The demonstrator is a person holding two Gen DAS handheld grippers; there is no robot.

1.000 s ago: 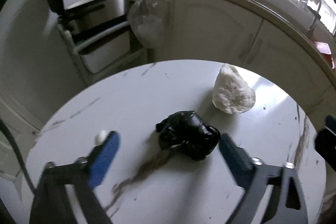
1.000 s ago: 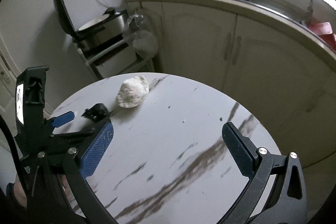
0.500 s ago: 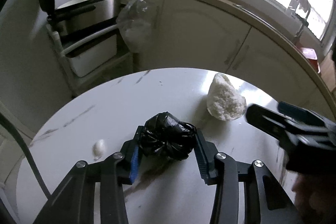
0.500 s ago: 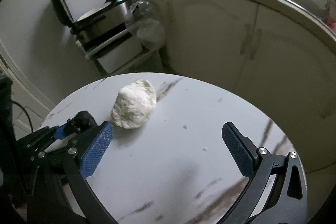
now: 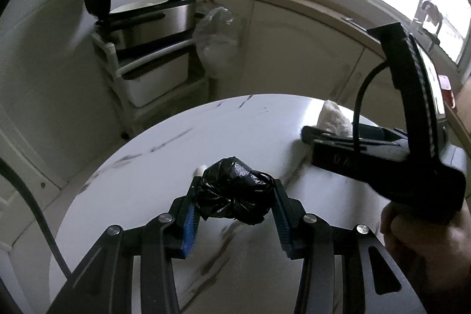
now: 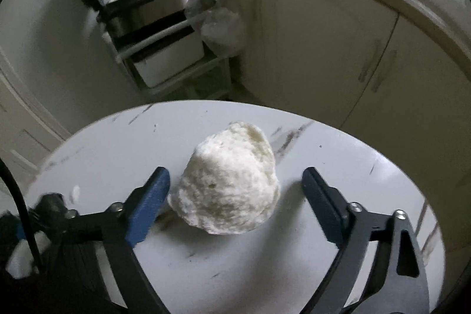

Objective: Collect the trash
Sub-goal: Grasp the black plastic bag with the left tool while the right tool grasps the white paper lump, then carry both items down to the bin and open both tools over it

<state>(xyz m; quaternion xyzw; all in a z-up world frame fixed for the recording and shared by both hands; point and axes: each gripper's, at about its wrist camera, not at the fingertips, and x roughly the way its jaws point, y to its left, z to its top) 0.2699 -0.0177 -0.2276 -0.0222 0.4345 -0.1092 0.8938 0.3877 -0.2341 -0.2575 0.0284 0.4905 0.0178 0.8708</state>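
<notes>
My left gripper (image 5: 234, 206) is shut on a crumpled black plastic bag (image 5: 235, 194) and holds it just above the round white marble table (image 5: 147, 184). A crumpled white paper wad (image 6: 228, 183) lies on the table between the fingers of my open right gripper (image 6: 235, 199), which do not touch it. In the left wrist view the wad (image 5: 334, 118) is partly hidden behind the right gripper's body (image 5: 382, 161). A small white scrap (image 5: 200, 170) lies on the table behind the black bag; it also shows in the right wrist view (image 6: 75, 192).
Beyond the table's far edge stand a white rack with a steel cooker (image 5: 150, 19) and a clear plastic bag (image 6: 217, 19) hanging beside it. Cream cabinets (image 6: 338, 43) under a counter run along the back and right.
My left gripper closed on the black bag and lifted it slightly. My right gripper moved left and forward across the table until its open fingers straddled the white wad.
</notes>
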